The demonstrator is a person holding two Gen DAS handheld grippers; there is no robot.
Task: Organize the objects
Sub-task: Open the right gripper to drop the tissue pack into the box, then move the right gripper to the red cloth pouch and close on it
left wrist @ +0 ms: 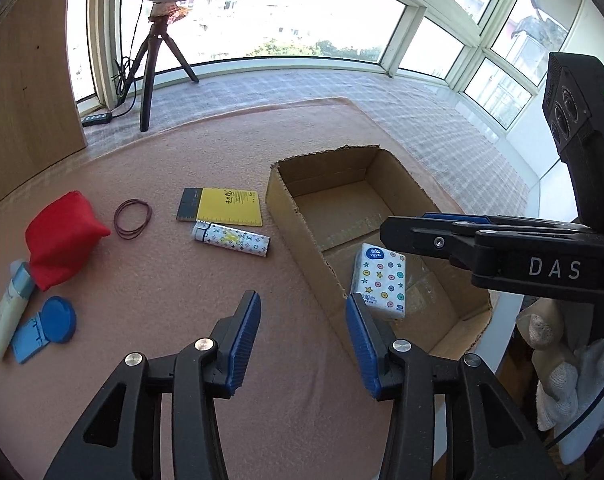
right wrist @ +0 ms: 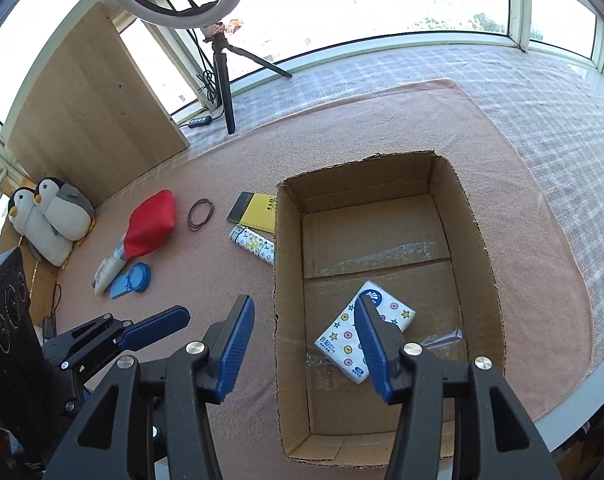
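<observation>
Tissue pack [right wrist: 365, 330] in box [right wrist: 480, 236]; lighter [right wrist: 252, 244] left.

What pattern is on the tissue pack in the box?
White with coloured stars and dots on the tissue pack, clearest in the left wrist view.

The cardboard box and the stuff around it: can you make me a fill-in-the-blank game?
1. The only thing lying inside the cardboard box is the ____ pack.
2. The pouch beside the tube is coloured ____.
3. Both hand-held grippers, left and right, have their jaws ____.
4. The two soft toys by the wooden board are ____.

Missing words: tissue; red; open; penguins
</observation>
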